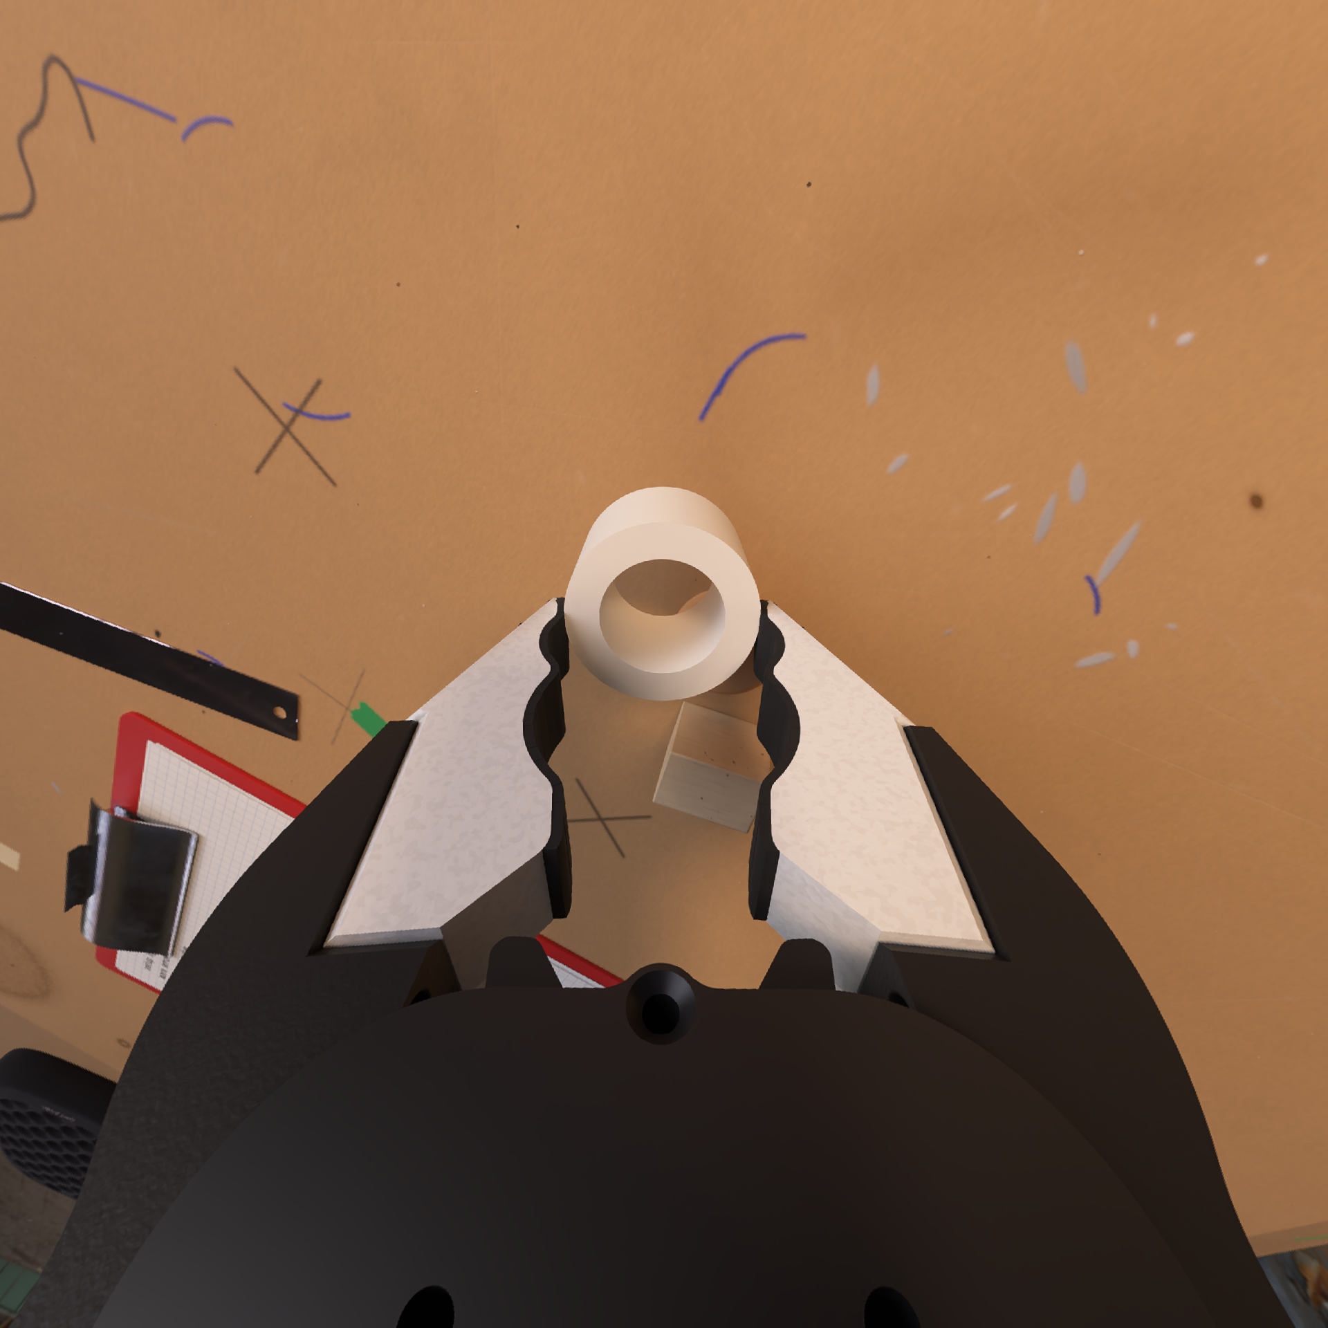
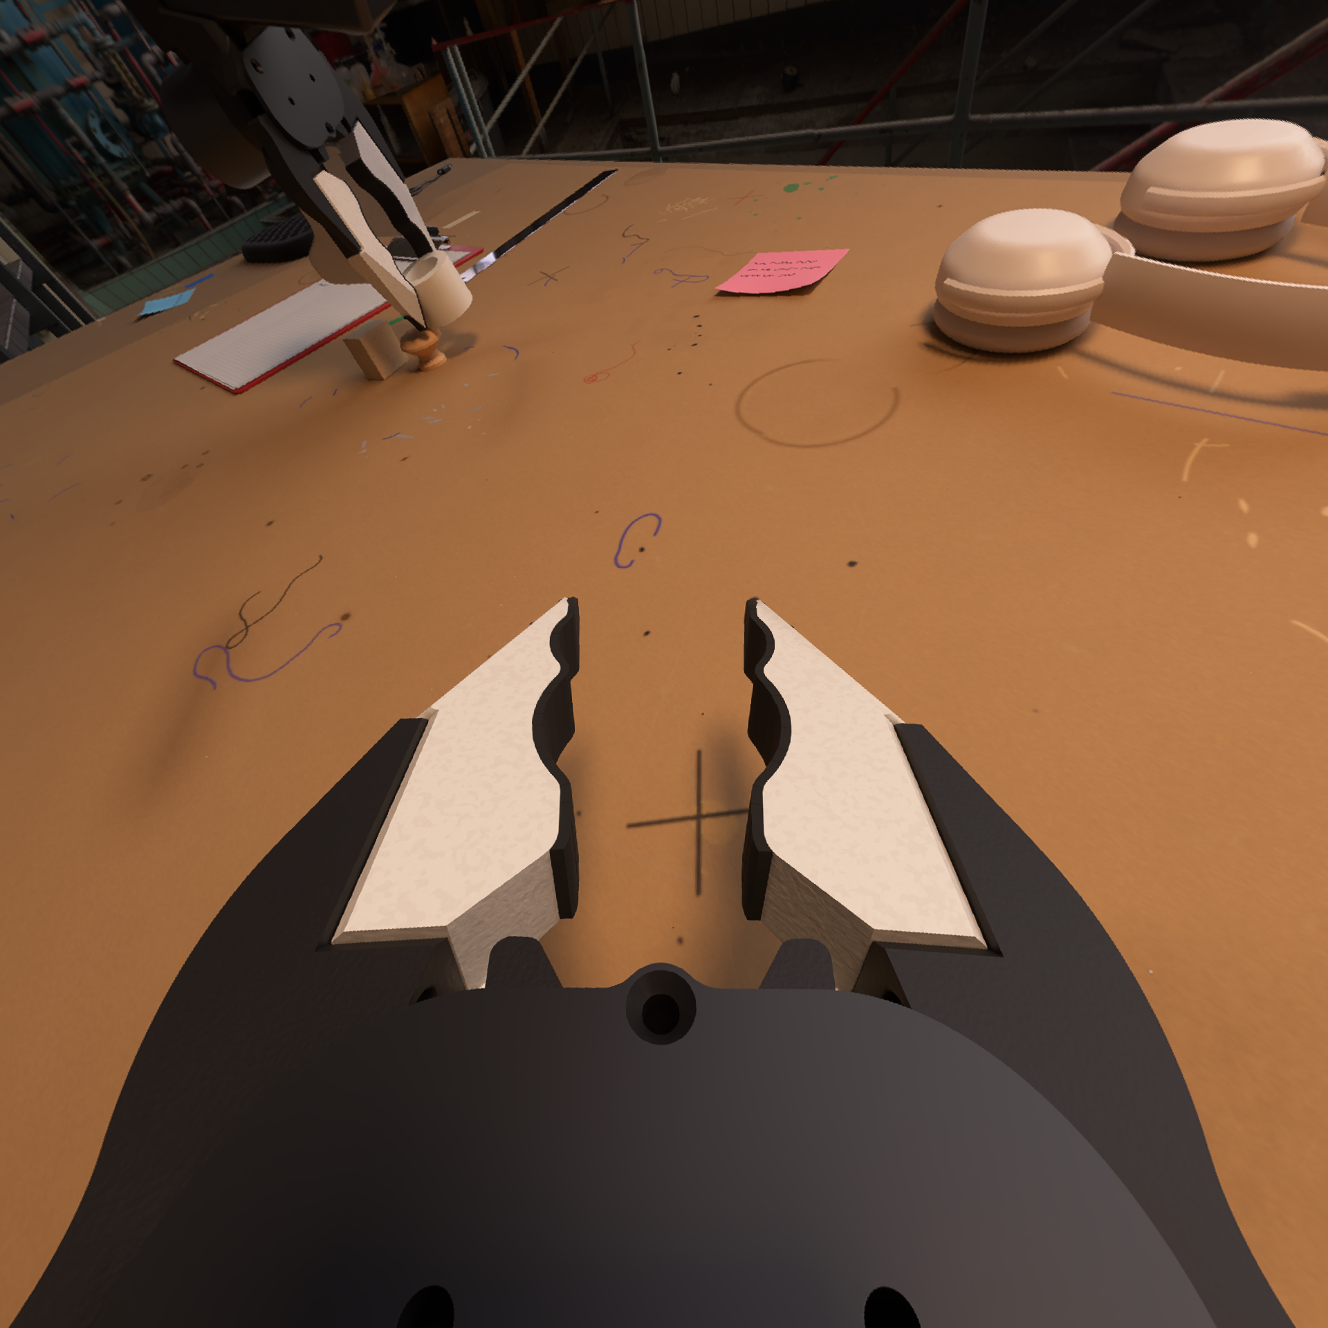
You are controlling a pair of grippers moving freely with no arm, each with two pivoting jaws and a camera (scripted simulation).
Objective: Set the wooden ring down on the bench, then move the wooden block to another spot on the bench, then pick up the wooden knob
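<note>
My left gripper (image 1: 661, 611) is shut on the pale wooden ring (image 1: 661, 596), its hole facing the camera, held a little above the brown bench (image 1: 934, 215). The wooden block (image 1: 708, 772) lies on the bench under the fingers. A tan sliver of the wooden knob (image 1: 740, 686) shows under the ring. In the right wrist view, the left gripper (image 2: 420, 312) holds the ring (image 2: 449, 284) just above the knob (image 2: 424, 348), with the block (image 2: 374, 356) beside it. My right gripper (image 2: 661, 611) is open and empty, low over the bench, far from them.
A red clipboard with grid paper (image 1: 208, 812), a black ruler (image 1: 144, 661) and a black speaker (image 1: 43, 1121) lie left of the block. A pink sticky note (image 2: 783, 271) and big beige headphones (image 2: 1027, 280) sit at the far right.
</note>
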